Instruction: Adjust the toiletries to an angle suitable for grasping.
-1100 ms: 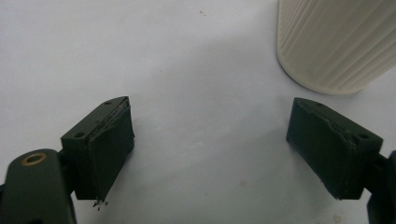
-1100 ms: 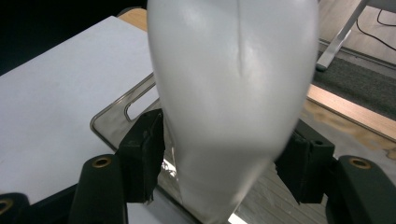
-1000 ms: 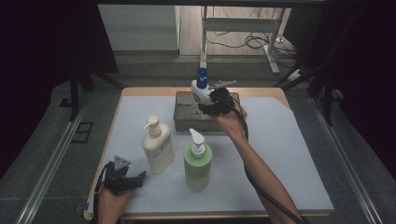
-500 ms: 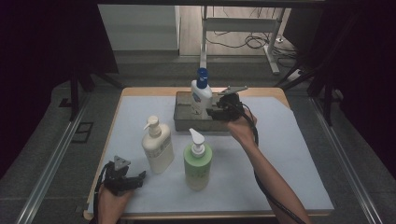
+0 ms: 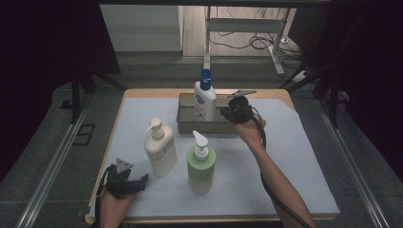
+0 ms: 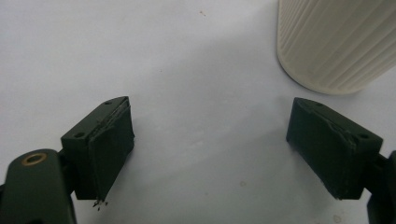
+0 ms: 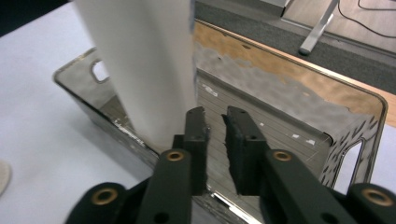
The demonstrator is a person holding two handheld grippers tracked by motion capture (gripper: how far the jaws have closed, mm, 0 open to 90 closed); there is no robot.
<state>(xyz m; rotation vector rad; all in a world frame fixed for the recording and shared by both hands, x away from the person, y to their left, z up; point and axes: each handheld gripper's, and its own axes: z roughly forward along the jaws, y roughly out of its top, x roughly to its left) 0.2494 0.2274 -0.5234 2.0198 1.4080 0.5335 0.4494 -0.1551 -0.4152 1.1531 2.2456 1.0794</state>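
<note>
**White bottle stands in the metal tray, right jaws closed beside it**

The surface (image 5: 294, 156), covered by a pale sheet, carries everything here. At its far middle sits the grey metal tray (image 5: 187, 124), a shallow rectangular bin with cut-out handles at its ends; the right gripper view looks into it and shows its ribbed floor and shiny walls (image 7: 299, 107).

The white bottle with the blue cap (image 5: 204, 99) stands upright in the tray. In the right gripper view its white body (image 7: 140, 65) rises just to the left of the jaws, outside them and not between them.

Nearer the person stand two pump bottles, both upright on the sheet: the cream pump bottle (image 5: 159, 149) at the left and the green pump bottle (image 5: 201, 164) just to its right, well apart from the tray. The ribbed base of the cream pump bottle (image 6: 334, 42) shows in the left gripper view, beyond the right-hand jaw and clear of it.

The right hand-held gripper (image 5: 227, 112) hovers over the tray, just beside the white bottle. Its jaws have just been closing and now stand nearly together with a narrow slit and nothing in it (image 7: 215, 149).

The left hand-held gripper (image 5: 142, 179) rests low at the near left corner, jaws spread wide over bare sheet (image 6: 210, 149), holding nothing.
</note>
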